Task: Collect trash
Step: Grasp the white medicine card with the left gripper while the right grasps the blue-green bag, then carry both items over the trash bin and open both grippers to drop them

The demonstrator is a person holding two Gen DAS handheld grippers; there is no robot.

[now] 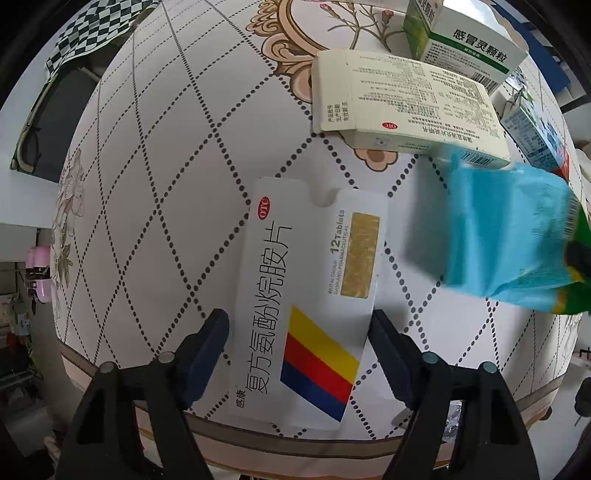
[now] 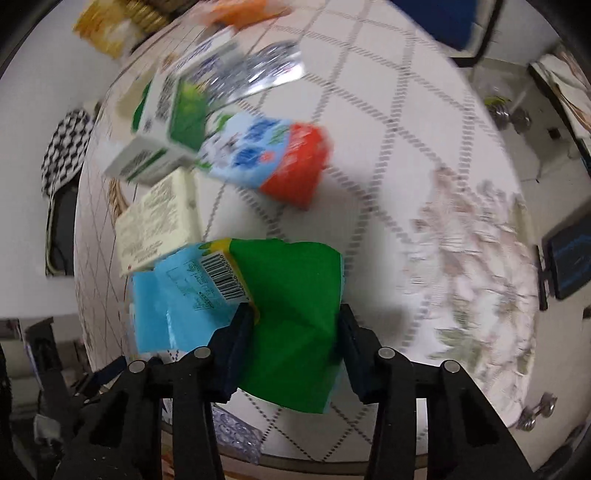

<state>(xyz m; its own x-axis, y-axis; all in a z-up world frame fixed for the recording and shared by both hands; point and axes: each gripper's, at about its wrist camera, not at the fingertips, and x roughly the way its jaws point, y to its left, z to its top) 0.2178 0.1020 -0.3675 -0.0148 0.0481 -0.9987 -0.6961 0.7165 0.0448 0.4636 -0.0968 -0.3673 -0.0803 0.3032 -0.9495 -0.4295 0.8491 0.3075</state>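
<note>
In the left wrist view a flattened white medicine box with yellow, red and blue stripes lies between the fingers of my left gripper, which is shut on its sides at the table's near edge. My right gripper is shut on a crumpled blue and green wrapper with a barcode, held above the table. The same wrapper shows blurred at the right of the left wrist view. The right wrist view is motion-blurred.
A cream box, a green and white box, a blue and red carton and a foil blister pack lie on the patterned tablecloth. A checkered cloth lies off the table's far left.
</note>
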